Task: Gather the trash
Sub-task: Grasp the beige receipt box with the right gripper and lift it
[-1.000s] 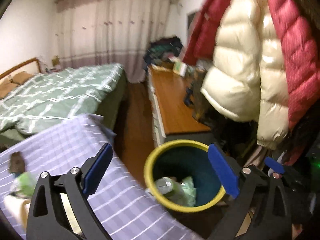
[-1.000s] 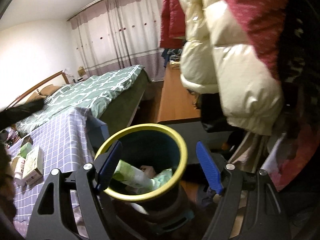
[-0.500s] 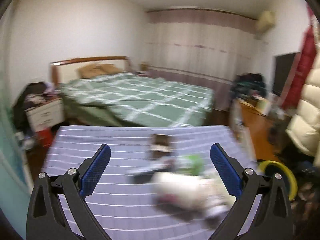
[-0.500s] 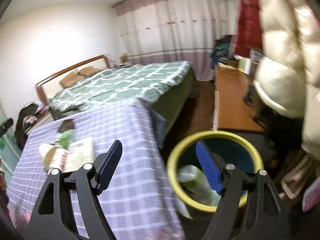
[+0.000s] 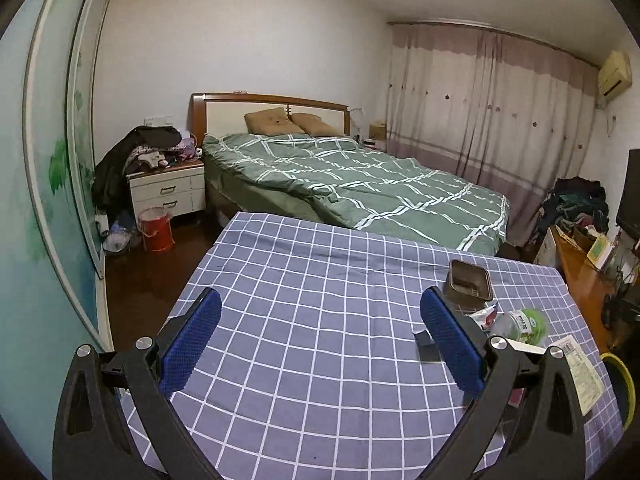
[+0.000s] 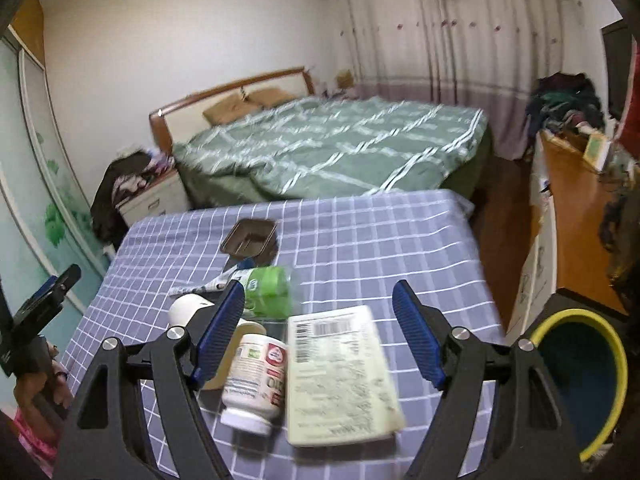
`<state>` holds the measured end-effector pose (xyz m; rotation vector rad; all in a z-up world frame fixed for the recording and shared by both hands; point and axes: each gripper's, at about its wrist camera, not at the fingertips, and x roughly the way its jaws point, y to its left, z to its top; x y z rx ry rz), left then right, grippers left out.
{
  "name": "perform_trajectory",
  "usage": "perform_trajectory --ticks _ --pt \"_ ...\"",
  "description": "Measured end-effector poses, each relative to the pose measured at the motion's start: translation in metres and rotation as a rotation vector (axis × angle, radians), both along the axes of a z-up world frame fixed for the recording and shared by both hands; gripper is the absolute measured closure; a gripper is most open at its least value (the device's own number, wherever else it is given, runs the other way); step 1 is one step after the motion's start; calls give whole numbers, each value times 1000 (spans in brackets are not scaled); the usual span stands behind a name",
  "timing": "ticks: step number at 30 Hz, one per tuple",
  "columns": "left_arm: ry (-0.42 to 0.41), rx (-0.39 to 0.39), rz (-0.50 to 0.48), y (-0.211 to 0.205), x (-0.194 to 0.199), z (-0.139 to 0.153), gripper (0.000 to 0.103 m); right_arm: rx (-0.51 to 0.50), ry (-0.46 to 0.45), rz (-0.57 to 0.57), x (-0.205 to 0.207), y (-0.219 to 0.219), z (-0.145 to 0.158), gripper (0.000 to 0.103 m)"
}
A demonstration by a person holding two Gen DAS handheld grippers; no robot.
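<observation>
Flat pale box (image 6: 340,376) at six o'clock on bench (image 6: 380,240), beside bottle (image 6: 256,380): probably light, crushable; best pinched across long edges. Right gripper (image 6: 318,336) fingers apart, empty; left gripper (image 5: 320,340) likewise.

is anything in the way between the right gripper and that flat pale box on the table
Nothing visible. The right gripper is open and empty, and the box lies flat on the table right under and ahead of it, its top bare. Only the white bottle lies against the box's left side.
</observation>
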<state>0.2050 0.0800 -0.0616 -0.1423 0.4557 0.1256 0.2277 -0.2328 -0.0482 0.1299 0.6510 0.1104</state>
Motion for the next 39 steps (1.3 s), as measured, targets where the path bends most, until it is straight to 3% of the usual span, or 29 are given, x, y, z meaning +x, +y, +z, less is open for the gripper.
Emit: perform_trajectory --ticks 6,16,29,32,36,39 --pt "7 44 -38 -28 -4 2 5 -39 102 -5 1 -5 -29 31" --pt "17 45 -65 -35 -5 1 5 -127 113 58 -37 -10 -54 16" --pt "31 56 -78 -40 -4 -1 5 -141 207 84 -26 -3 -85 16" --pt "33 58 -85 -42 -5 -1 5 -114 199 80 -27 -8 -84 19" --pt "38 66 -89 -45 -4 -3 5 -71 212 87 -24 -13 -85 33" --pt "39 69 -91 -47 -4 -3 5 -73 204 69 -25 -15 -84 34"
